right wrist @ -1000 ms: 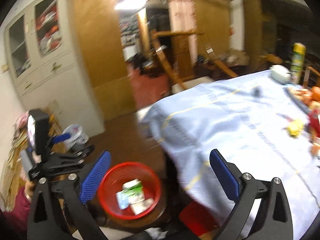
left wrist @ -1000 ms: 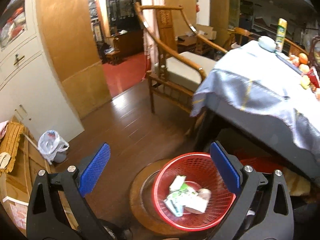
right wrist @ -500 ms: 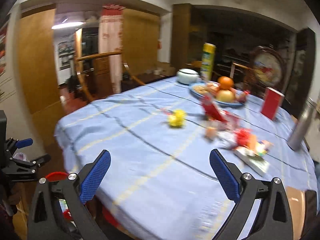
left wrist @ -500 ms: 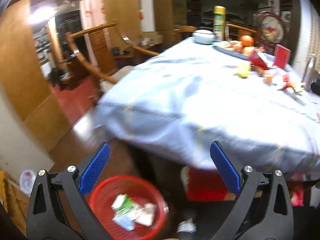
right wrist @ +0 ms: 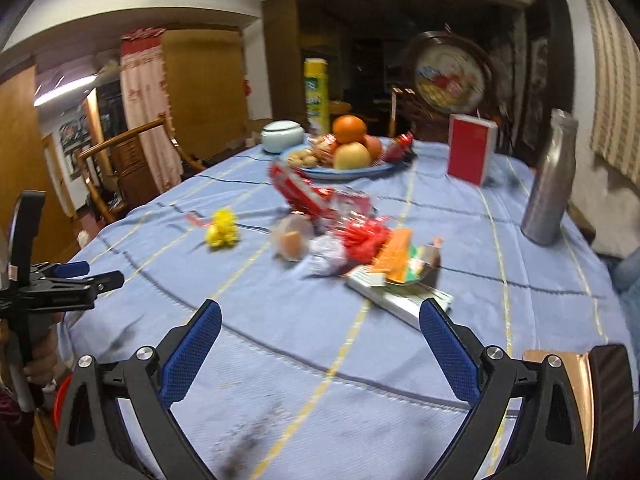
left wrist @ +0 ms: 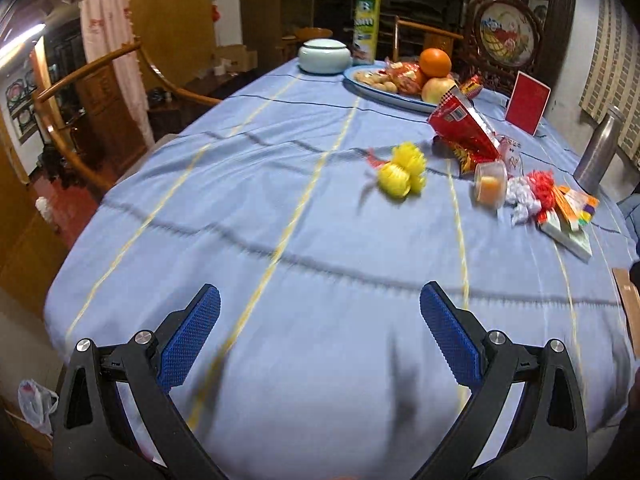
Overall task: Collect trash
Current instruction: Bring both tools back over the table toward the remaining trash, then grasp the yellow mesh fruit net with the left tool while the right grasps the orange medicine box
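Both grippers hung over the near edge of the blue tabletop point(left wrist: 248, 208), jaws spread wide and empty: the left gripper point(left wrist: 320, 312) and the right gripper point(right wrist: 320, 324). Only the right view caught the left gripper from the side at the frame's left edge, a hand point(right wrist: 38, 364) on its handle, with a red sliver below it, too cut off to identify. Farther in lay the trash: a yellow wrapper point(left wrist: 402, 170), a small plastic cup point(left wrist: 491, 182), crumpled white and red scraps point(right wrist: 352, 240), a red snack bag point(left wrist: 464, 128) and flat cartons point(right wrist: 400, 292). The left view cropped the steel bottle point(right wrist: 550, 188). The far fruit plate point(left wrist: 384, 90), pale lidded jar point(left wrist: 324, 55) and yellow canister point(left wrist: 366, 24) were blurred in the right view.
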A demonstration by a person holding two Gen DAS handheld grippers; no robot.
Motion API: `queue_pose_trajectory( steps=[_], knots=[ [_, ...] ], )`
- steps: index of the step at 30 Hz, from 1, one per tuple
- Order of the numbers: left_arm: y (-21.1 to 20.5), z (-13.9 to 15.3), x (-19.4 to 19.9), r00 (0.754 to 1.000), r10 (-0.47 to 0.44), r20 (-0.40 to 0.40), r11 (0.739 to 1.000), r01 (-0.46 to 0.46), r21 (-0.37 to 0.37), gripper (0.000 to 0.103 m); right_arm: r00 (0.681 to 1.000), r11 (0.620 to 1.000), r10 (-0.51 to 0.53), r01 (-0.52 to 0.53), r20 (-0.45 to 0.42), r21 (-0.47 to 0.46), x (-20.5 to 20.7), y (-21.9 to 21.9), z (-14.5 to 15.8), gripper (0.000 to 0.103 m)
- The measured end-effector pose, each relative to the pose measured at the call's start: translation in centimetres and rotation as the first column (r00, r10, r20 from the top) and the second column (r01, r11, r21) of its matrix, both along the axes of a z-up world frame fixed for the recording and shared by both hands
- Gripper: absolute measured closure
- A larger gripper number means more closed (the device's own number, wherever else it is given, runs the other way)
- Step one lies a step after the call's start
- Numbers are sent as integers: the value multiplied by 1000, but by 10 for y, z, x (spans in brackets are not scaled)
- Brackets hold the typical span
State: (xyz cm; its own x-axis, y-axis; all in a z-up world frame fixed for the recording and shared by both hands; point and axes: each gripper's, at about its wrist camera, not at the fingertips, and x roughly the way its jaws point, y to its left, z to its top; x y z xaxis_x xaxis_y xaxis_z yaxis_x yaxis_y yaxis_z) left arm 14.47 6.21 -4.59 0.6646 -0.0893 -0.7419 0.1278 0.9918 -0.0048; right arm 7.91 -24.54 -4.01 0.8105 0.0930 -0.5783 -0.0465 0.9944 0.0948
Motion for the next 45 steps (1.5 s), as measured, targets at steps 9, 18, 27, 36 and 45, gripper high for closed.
queue_pose_trajectory(
  steps=[9, 18, 27, 36, 45],
  knots=[
    [-50, -10, 75, 999, -32, -42, 999, 33, 38, 7, 997, 995, -46, 52, -63, 91, 34, -38, -24, 6],
    [-89, -33, 135, 995, -49, -85, 995, 56, 81, 7, 990, 987, -29, 50, -135, 153, 48, -47, -38, 5],
    [-82, -49, 144, 992, -37, -122, 997, 44, 60, 5, 973, 984, -10, 50, -232, 170, 62, -45, -53, 5],
    [-84, -49, 143, 993, -29, -113, 998, 36, 60, 5, 959, 945, -31, 121, -283, 304, 69, -68, -64, 5],
    [-84, -49, 143, 993, -29, -113, 998, 36, 60, 5, 984, 994, -70, 83, -166, 68, 86, -44, -22, 5]
  ],
)
